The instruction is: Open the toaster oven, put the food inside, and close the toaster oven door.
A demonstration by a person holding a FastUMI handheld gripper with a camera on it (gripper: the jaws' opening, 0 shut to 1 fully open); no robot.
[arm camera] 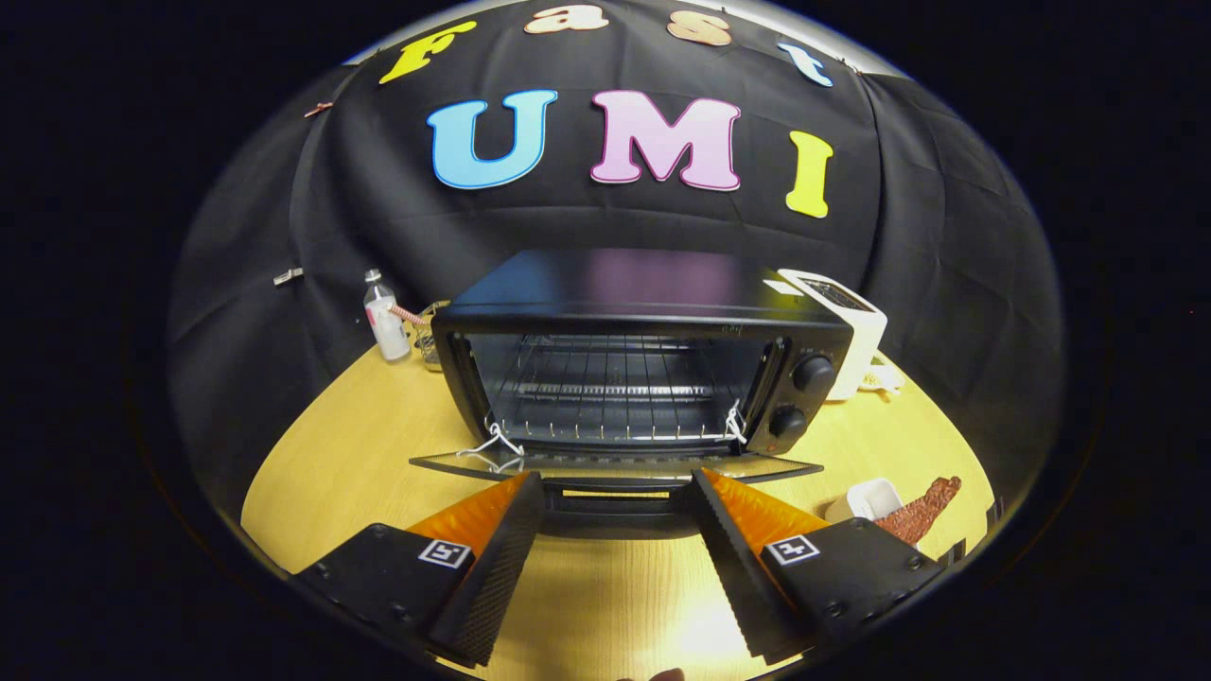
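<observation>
Toaster oven (643, 364) sits just ahead of the jaws, door (615, 465) dropped flat, rack bare. Jaws wide apart, holding nothing. No legible branding; food (920, 511) lies right of the jaws on the bench (350, 463).

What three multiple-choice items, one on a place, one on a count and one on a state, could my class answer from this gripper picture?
1. Where is the brown piece of food?
A. on the oven rack
B. on the table, right of the fingers
C. between the fingers

2. How many knobs does the toaster oven show?
A. two
B. four
C. none

3. How is the oven door?
A. shut
B. folded down open
C. taken off

Answers:
1 B: it lies on the wooden table beside a small white dish.
2 A: two round knobs sit one above the other.
3 B: the door lies flat ahead of the open, empty gripper.
</observation>
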